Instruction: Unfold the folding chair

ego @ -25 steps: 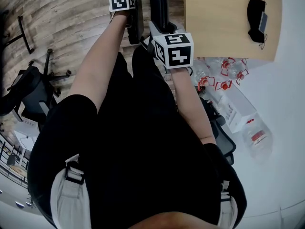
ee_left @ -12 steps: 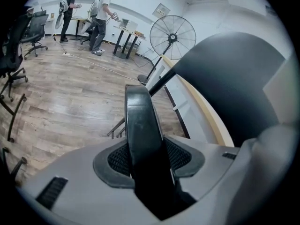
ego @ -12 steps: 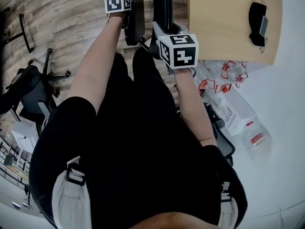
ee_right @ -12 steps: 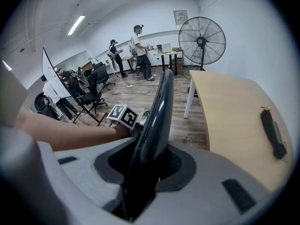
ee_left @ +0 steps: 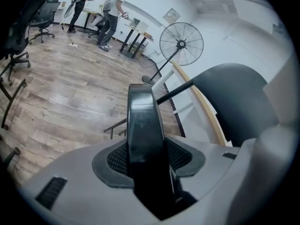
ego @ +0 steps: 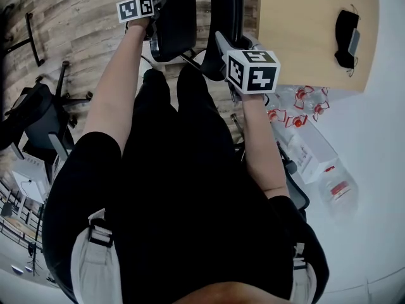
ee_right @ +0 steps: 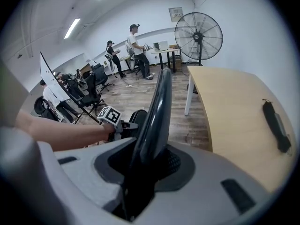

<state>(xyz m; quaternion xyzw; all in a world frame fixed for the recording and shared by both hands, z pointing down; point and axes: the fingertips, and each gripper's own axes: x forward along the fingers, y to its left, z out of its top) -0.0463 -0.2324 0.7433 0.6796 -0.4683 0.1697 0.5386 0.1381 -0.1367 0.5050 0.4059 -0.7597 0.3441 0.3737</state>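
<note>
The black folding chair stands in front of my legs, partly spread. Its seat panel (ego: 174,18) is at the top centre of the head view, with my left gripper (ego: 154,9) on its left edge. In the left gripper view that glossy seat edge (ee_left: 144,135) fills the gap of the left gripper (ee_left: 149,162); the jaws are opening, but the pads still touch it. My right gripper (ego: 223,42) is shut on the backrest (ego: 224,5), whose thin edge (ee_right: 157,107) runs up between the right gripper's (ee_right: 144,165) jaws. The left gripper (ee_right: 118,124) also shows there, beside the seat (ee_right: 137,121).
A light wooden desk (ego: 304,24) stands right of the chair, with a black object (ego: 347,30) on it. Water bottles (ego: 297,103) lie below the desk. An office chair (ego: 38,119) is at the left. A standing fan (ee_right: 198,32) and people (ee_right: 138,50) are farther off.
My left gripper has swung left and away with the seat panel, so the gap between seat and backrest has widened. The right gripper has kept its hold and place.
</note>
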